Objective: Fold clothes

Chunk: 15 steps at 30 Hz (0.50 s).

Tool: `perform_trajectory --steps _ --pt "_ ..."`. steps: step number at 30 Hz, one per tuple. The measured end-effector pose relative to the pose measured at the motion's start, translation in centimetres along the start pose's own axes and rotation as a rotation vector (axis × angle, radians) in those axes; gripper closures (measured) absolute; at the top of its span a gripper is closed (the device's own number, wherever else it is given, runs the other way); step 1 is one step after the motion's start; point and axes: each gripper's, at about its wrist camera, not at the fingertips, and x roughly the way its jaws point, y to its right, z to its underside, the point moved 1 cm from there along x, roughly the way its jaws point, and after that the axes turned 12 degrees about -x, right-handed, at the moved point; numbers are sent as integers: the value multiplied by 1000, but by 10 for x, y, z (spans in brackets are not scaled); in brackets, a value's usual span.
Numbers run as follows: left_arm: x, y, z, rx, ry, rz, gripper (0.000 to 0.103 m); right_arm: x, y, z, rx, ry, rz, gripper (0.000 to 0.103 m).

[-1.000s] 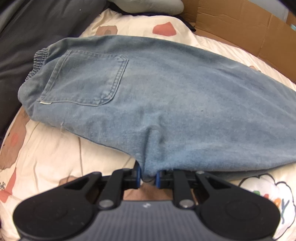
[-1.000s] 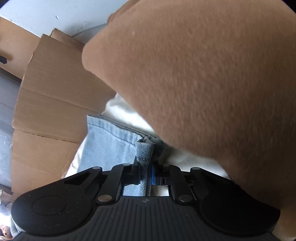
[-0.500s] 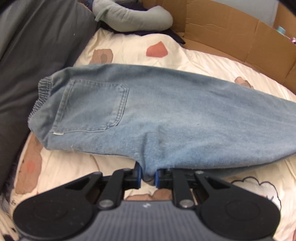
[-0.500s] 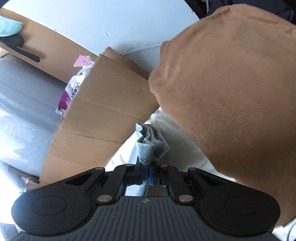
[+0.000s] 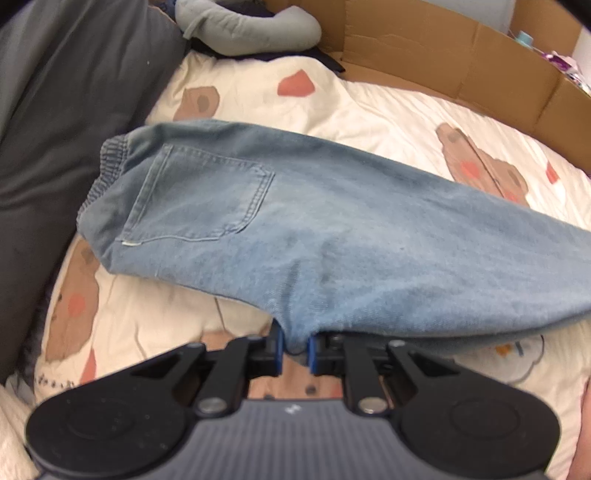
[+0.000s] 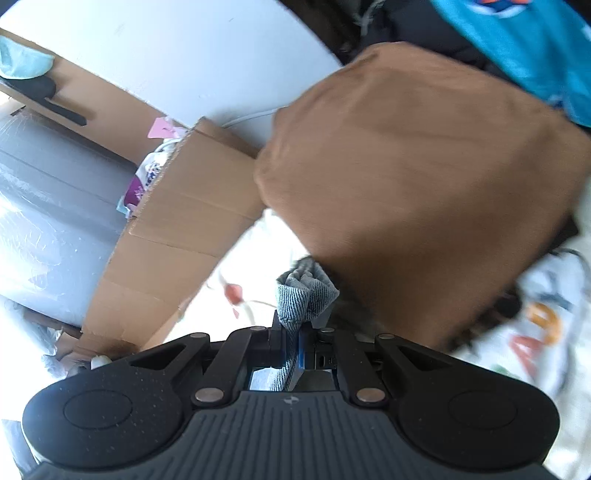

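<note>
The jeans (image 5: 332, 229) hung lengthwise between our two hands above the bed (image 5: 388, 110), back pocket facing the left camera and elastic waistband off to that view's left. Our left tongs (image 5: 294, 349) were nearly closed, the blue pads pinching a bunched fold at the garment's lower edge, around the crotch seam. Our right tongs (image 6: 293, 349) were closed almost completely on a small wad of denim (image 6: 306, 291), which looked like a leg hem, though we could not say which one.

The jeans already seemed doubled, one leg on the other, but no crosswise fold was in them; we judged the work early to middle. Bringing hem toward waistband, laying the garment flat and smoothing it remained.

Beneath lay the cream bear-print duvet (image 5: 258, 99), with a dark grey pillow (image 5: 74, 110) to the left and a grey neck cushion (image 5: 251, 26) beyond. Cardboard (image 5: 443, 55) edged the far side. In the right view a brown cloth mass (image 6: 424, 184) sat close, with teal fabric (image 6: 517, 40) behind it.
</note>
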Motion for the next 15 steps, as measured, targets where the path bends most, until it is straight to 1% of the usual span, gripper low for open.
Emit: perform_trajectory --steps 4,9,12,15 --pt "-9 0 17 3 -15 18 91 -34 17 12 9 -12 31 99" --pt "-10 -5 25 16 -40 30 91 -71 37 27 10 -32 60 99" --pt "-11 -3 30 20 -59 27 91 -85 52 36 25 -49 82 99" --pt "-12 2 33 34 -74 8 91 -95 71 47 38 -78 98 99"
